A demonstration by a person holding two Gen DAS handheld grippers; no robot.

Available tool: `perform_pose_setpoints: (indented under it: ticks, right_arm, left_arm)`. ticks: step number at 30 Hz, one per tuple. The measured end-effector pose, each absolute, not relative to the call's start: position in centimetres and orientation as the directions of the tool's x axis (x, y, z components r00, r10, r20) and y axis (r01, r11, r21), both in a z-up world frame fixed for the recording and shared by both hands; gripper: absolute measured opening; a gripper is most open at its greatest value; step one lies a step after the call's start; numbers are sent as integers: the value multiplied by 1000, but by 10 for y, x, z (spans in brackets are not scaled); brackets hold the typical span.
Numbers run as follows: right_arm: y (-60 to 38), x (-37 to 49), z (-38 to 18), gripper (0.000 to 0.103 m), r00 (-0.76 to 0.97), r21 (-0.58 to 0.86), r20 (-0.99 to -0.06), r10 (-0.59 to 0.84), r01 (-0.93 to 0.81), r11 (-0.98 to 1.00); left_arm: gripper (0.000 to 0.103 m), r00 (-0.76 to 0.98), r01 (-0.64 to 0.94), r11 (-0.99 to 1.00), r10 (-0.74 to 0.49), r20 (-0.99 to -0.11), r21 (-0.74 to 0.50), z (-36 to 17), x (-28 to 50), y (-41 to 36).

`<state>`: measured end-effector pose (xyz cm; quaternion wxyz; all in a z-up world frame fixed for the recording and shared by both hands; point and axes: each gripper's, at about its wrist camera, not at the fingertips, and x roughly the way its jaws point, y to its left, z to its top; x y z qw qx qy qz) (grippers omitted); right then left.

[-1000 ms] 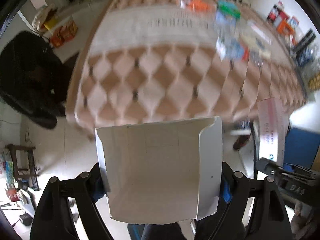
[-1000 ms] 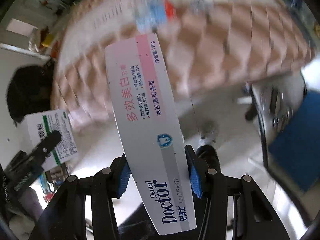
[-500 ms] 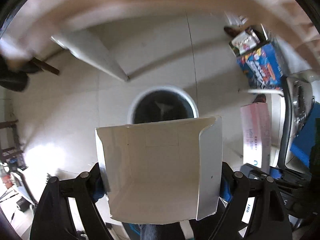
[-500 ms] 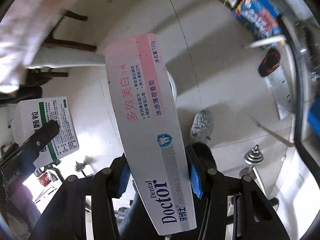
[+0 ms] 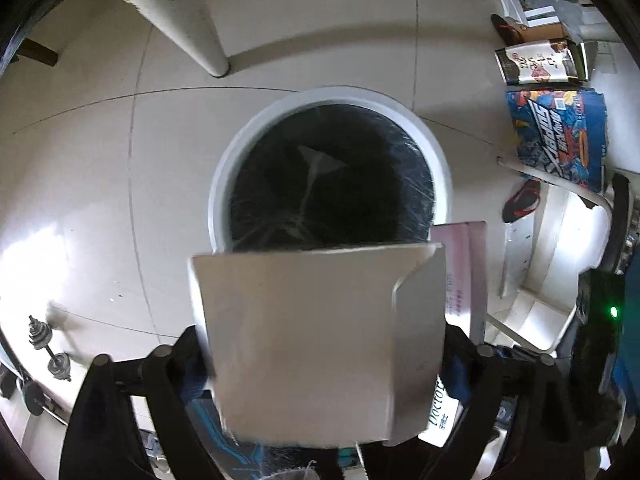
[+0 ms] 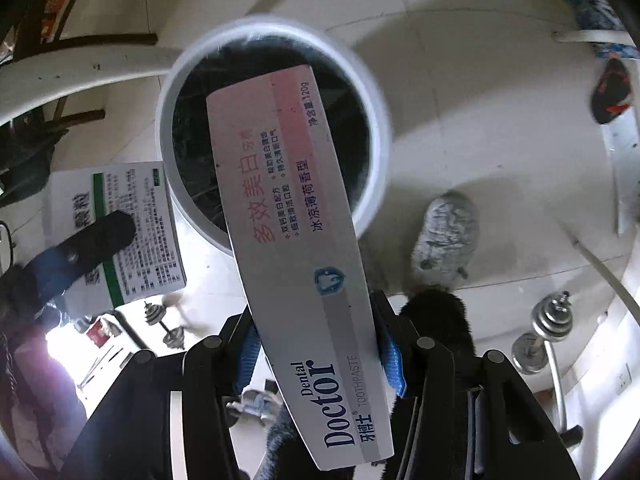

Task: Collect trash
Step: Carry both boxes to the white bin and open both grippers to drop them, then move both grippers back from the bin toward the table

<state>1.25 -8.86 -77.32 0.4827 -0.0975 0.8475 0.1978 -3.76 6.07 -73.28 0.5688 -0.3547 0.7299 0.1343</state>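
My left gripper (image 5: 320, 364) is shut on a white medicine box (image 5: 316, 340), held just in front of and above a white round trash bin (image 5: 224, 176) lined with a black bag. The box's green-striped face shows in the right wrist view (image 6: 132, 232). My right gripper (image 6: 320, 344) is shut on a long pink and white toothpaste box (image 6: 292, 232), whose far end hangs over the bin's opening (image 6: 172, 92). The toothpaste box also shows in the left wrist view (image 5: 466, 272), to the right of the medicine box.
A white table leg (image 5: 188, 20) stands beyond the bin. Colourful cartons (image 5: 556, 136) and a shoe (image 5: 520, 200) lie right of it. Dumbbells (image 6: 540, 332) and a grey slipper (image 6: 444, 236) lie on the tiled floor. A dark chair (image 6: 72, 8) stands at far left.
Both grippers have swung down from the table and moved closer to the bin, which now looms larger. Both boxes stay gripped.
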Motion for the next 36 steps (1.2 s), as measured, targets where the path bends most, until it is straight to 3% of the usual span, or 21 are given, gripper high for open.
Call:
perform_pose_setpoints:
  ticks: [2,3,4,11,15,22,36]
  right_arm:
    - [-84,16,-775,79,-510,253,-859,37,-361,897]
    - [-80,16,-770,100,-502,256,-864,42,-364,896]
    - [-81,17,-770,103,-491,257,-870,49,-367,894]
    - [-78,17,-718,102,-341,148,-940,-20,-461,875]
    - [-81,13,-679,102,-265,91,-963,-53,-504,859]
    - [-88,-2,-609,102,-182,44,-981,-67,-545,837]
    - [-102,-23,-395,102,-109,84,-994,32,-514,854]
  left_arm:
    - [99,-93,-669,717,-344,-934,-197,-721,-56,77]
    - [99,-96,-670,718,-335,-937,-188,-719,-58,78]
    - [99,-101,-669,724,-313,-944,-169,-715,-64,83]
    - [99,-121,-643,765,-145,-982,-34,-669,-83,87]
    - [99,-88,-637,771,-94,-992,-16,-639,-92,82]
    - [99,-71,-634,773,-70,-995,-10,-572,-106,66]
    - [99,51,-629,775,-40,-998,-63,-398,-131,64]
